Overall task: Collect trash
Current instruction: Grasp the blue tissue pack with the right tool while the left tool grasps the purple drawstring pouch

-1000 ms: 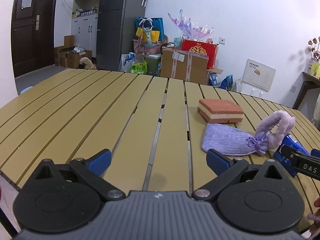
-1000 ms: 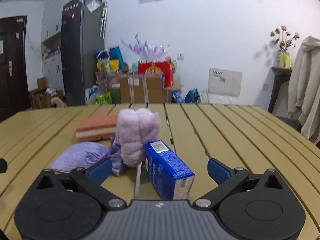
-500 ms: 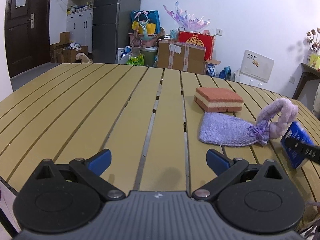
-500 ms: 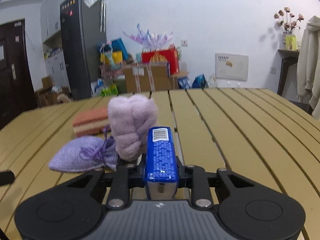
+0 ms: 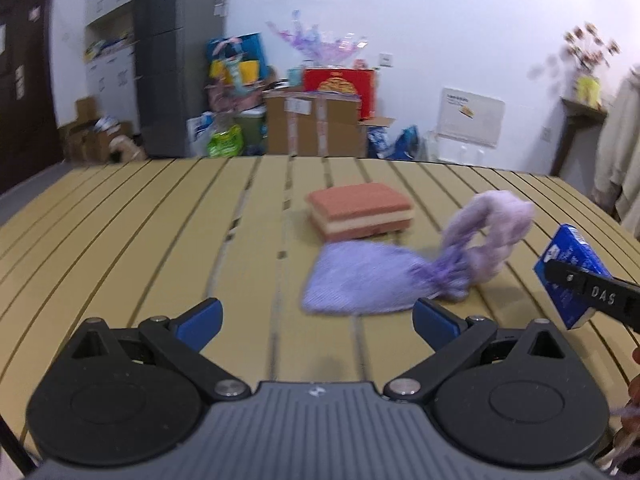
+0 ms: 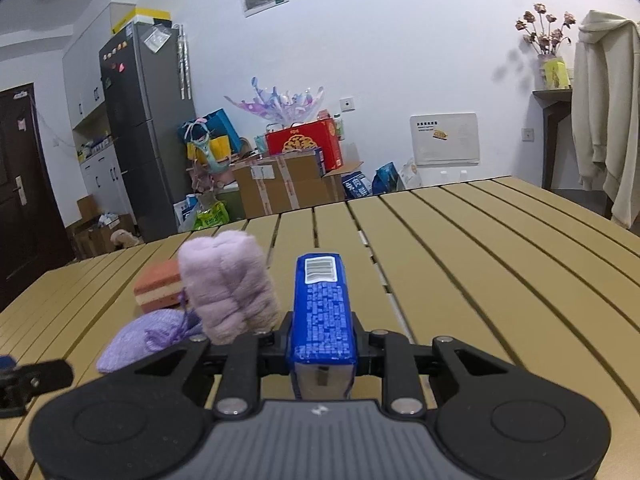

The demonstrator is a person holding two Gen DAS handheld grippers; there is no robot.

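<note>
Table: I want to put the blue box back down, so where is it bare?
The table is bare right of the blue box held in the right gripper, and left of the sponge and pouch. Crowded where sponge, pouch and fluffy band cluster.

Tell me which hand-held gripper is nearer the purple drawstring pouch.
Left. The open left hand-held gripper faces the purple drawstring pouch just beyond its fingertips. The right hand-held gripper, shut on the blue carton, sits off to the pouch's right.
</note>
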